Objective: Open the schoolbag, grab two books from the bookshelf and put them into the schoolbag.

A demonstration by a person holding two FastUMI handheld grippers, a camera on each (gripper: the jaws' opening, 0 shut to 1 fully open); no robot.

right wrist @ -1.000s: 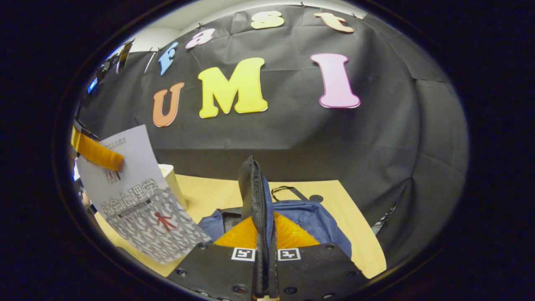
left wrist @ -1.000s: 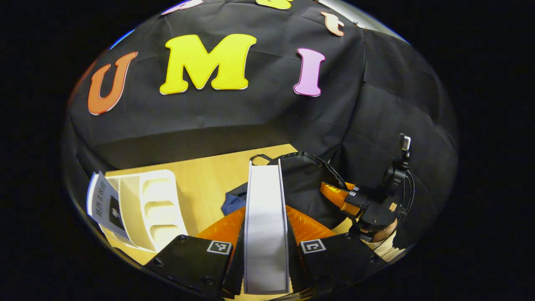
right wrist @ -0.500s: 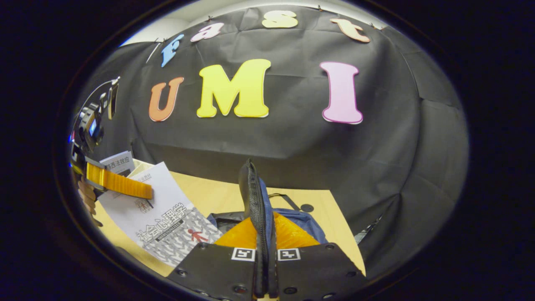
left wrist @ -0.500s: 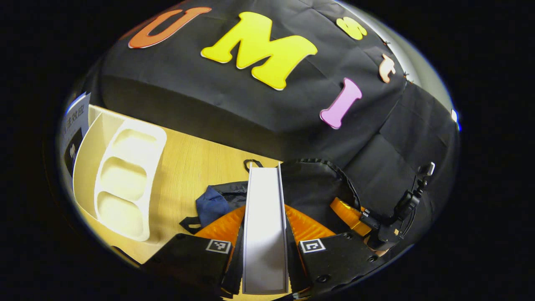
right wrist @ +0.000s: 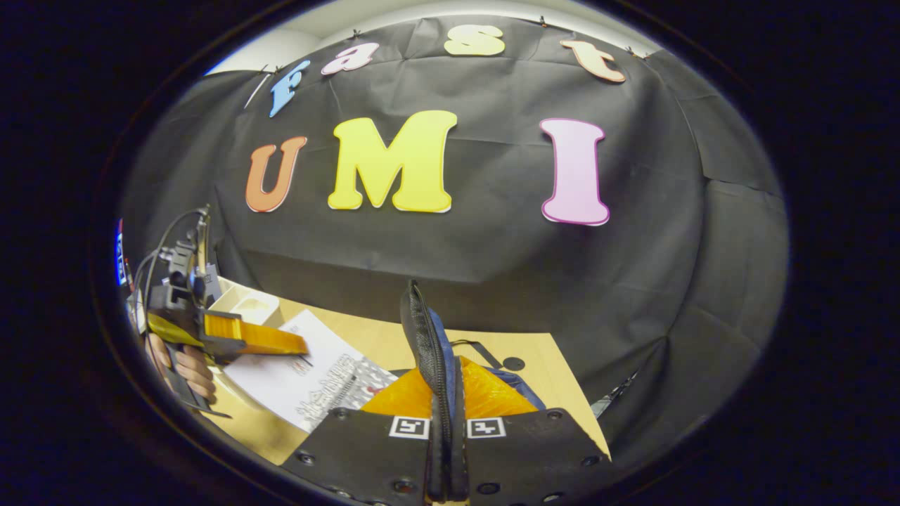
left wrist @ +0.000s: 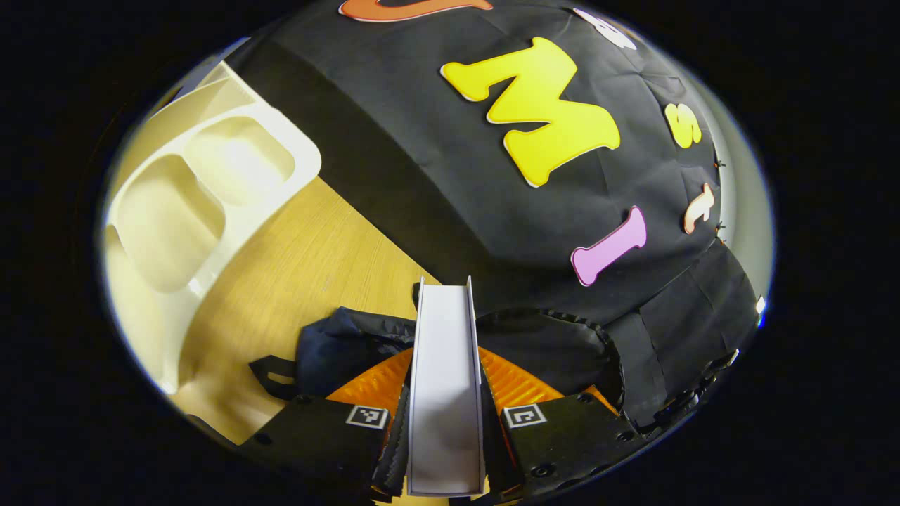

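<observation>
My left gripper point(left wrist: 446, 369) is shut on a white-paged book point(left wrist: 444, 330), seen edge-on between its fingers. Beyond it lies the dark schoolbag point(left wrist: 555, 344) with its zipper rim showing. In the right gripper view, my right gripper point(right wrist: 446, 386) is shut on the schoolbag's zippered edge point(right wrist: 422, 330) and holds it up, with blue fabric point(right wrist: 524, 385) behind. To the left there, the left gripper point(right wrist: 246, 339) holds the book point(right wrist: 316, 376) tilted low over the table, close to the bag. The white bookshelf point(left wrist: 190, 183) stands at the left.
The wooden table point(left wrist: 309, 260) runs under the bag and shelf, with its right end point(right wrist: 566, 383) near the black cloth wall. A hand point(right wrist: 186, 365) holds the left gripper. The bookshelf point(right wrist: 242, 306) sits behind that hand.
The left gripper has rolled and come down toward the bag, so the book has gone from nearly upright to lying low and flat. The right gripper still holds the bag's edge up.
</observation>
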